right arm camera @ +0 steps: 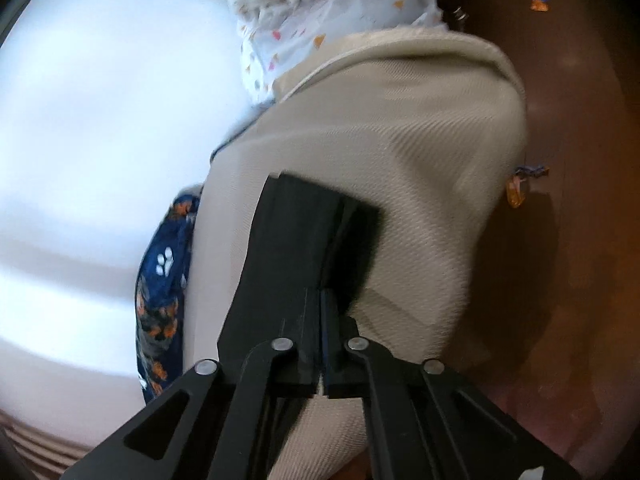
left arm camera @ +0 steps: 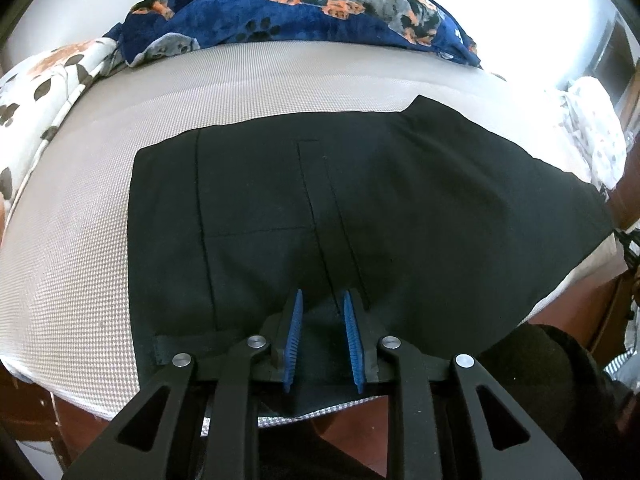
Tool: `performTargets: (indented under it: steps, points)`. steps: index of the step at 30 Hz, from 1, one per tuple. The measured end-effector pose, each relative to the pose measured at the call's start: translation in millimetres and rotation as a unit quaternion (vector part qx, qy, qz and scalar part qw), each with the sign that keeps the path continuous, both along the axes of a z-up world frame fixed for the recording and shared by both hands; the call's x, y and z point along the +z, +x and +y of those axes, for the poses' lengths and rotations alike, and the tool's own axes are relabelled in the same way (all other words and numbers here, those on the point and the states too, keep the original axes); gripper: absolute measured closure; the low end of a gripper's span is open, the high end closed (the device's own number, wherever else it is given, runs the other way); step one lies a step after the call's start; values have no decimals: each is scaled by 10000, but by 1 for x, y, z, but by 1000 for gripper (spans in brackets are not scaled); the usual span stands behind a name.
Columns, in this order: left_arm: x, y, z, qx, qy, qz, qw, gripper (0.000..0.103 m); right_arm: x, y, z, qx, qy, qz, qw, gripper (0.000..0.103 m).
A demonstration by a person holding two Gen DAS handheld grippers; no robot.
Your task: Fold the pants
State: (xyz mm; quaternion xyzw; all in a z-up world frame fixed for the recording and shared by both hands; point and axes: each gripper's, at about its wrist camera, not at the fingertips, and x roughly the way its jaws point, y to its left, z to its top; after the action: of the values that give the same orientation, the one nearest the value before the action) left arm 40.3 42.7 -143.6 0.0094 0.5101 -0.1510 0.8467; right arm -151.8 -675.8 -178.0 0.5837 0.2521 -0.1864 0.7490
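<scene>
The left gripper (left arm camera: 322, 300) stands slightly parted over the black pants (left arm camera: 360, 208), its blue pads (left arm camera: 295, 320) pressing on no cloth. The pants lie flat on the beige mattress (left arm camera: 80, 220), spreading toward two o'clock. Beyond, at twelve o'clock, lies a navy dog-print blanket (left arm camera: 300, 4). The right gripper (right arm camera: 320, 216) is clenched with nothing between its fingers above the mattress.

Beige woven mattress (left arm camera: 80, 240), reddish-brown floor (right arm camera: 580, 120), bright white wall (right arm camera: 80, 120)
</scene>
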Motion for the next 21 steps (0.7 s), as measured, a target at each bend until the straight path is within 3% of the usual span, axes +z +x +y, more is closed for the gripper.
performTargets:
  steps: [2, 7, 10, 18, 21]
  points:
    - [-1, 0, 0, -24, 9, -22, 10000, 79, -5, -13, -9, -151, 104, -26, 9998, 102]
    - [-1, -1, -1, -36, 14, -37, 10000, 77, -5, -17, -9, -137, 446, -848, 9953, 97]
    - [-2, -2, 0, -12, -37, -48, 10000, 76, -3, -14, -8, -44, 440, -945, 9945, 97]
    - [-1, -3, -1, -18, -63, -59, 10000, 72, -14, 0, -12, -147, 533, -479, 9973, 93]
    - [-1, -3, -2, -30, -98, -64, 9999, 69, -19, 1, -12, -174, 632, -523, 9965, 79]
